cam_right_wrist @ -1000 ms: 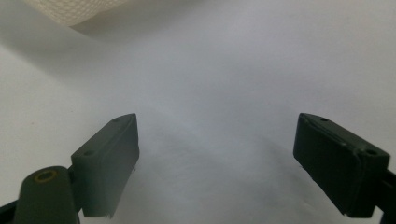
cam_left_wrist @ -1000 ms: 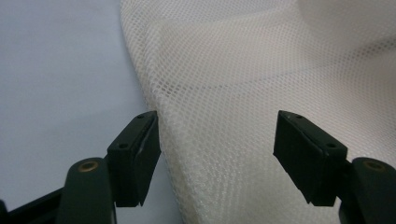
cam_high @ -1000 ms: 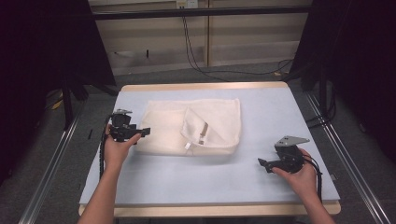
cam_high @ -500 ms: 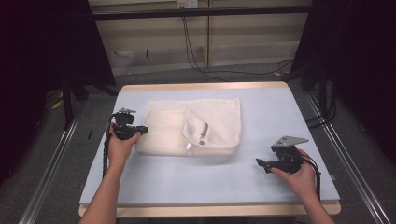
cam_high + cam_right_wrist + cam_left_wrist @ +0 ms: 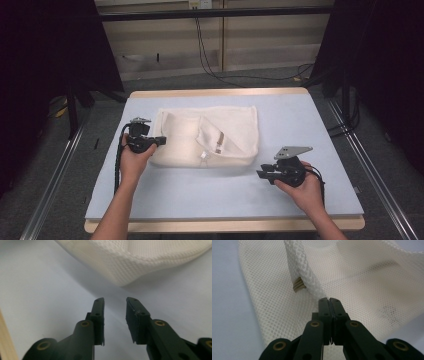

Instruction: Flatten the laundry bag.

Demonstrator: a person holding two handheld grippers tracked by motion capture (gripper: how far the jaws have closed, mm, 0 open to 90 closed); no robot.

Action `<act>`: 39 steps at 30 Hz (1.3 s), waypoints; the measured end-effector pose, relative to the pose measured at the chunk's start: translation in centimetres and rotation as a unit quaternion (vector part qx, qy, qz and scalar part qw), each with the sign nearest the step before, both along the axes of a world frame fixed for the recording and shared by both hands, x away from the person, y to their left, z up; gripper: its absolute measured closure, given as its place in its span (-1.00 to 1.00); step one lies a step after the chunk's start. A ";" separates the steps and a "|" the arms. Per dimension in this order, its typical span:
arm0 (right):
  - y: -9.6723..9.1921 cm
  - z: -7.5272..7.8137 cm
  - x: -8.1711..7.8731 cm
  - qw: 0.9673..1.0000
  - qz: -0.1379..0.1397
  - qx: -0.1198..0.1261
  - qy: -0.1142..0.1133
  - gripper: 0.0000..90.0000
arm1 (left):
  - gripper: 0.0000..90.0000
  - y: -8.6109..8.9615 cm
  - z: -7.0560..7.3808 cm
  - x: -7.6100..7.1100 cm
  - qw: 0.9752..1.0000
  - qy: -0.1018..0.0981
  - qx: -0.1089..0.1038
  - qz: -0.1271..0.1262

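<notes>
From the high view, a white mesh laundry bag (image 5: 207,135) lies flat near the middle of the counter (image 5: 300,125), which is covered in a smooth pale blue sheet with a wooden edge showing at twelve and six o'clock. The bag is roughly rectangular, soft and rumpled, with a flap folded diagonally across its middle; a thin zipper strip (image 5: 218,142) with a small pull runs down that fold. The left gripper (image 5: 161,140) sits at the bag's nine o'clock edge, touching the fabric. The right gripper (image 5: 261,174), topped by a grey three-cornered plate, hovers off the bag's five o'clock corner, near it but apart.

In the left gripper view, the bag's weave reads as a fine honeycomb net, semi-sheer, with a thicker rolled hem (image 5: 299,267) rising toward twelve o'clock. A small stack of brass-coloured zipper teeth (image 5: 299,284) peeks from under that hem. The black jaws are pressed together, pinching the mesh right at the hem's lower end. No writing can be read.

In the right gripper view, the bag's rounded, puffy corner (image 5: 140,262) fills the top from twelve to two o'clock, casting a soft shadow on the blue sheet. The jaws have just been closing but stand parted with only bare counter between them, gripping nothing.
</notes>
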State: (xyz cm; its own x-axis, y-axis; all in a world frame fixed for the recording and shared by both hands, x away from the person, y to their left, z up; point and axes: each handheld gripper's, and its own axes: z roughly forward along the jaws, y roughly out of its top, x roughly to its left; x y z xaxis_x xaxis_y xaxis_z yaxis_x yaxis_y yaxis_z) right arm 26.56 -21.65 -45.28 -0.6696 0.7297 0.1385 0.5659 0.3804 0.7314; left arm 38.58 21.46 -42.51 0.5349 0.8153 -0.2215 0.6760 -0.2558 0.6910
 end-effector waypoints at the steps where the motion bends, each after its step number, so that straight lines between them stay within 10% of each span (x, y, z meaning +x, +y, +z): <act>1: 0.3 0.0 0.1 1.000 0.005 0.006 0.001 0.65 | 0.97 -0.1 0.0 -0.1 1.000 -0.001 -0.001 0.000; 11: 4.3 -0.2 1.0 0.999 0.042 0.032 0.010 0.61 | 0.97 -0.2 0.3 -1.4 1.000 -0.004 -0.014 -0.017; 22: 3.4 -0.2 3.5 0.998 -0.060 0.034 -0.008 0.57 | 0.98 0.3 -1.4 -3.1 0.999 0.019 -0.017 -0.041; 39: 2.3 -0.8 3.7 0.997 -0.075 0.010 -0.007 0.28 | 0.99 0.7 -3.3 -5.3 0.995 0.046 -0.006 -0.087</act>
State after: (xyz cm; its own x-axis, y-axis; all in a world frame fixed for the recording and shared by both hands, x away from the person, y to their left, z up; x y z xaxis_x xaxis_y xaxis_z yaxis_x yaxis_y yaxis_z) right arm 30.28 -19.36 -46.12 -0.5547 0.8192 0.1457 0.6049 0.2768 0.7467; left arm 33.28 22.17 -45.83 0.6438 0.7098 -0.2858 0.6836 -0.3659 0.6315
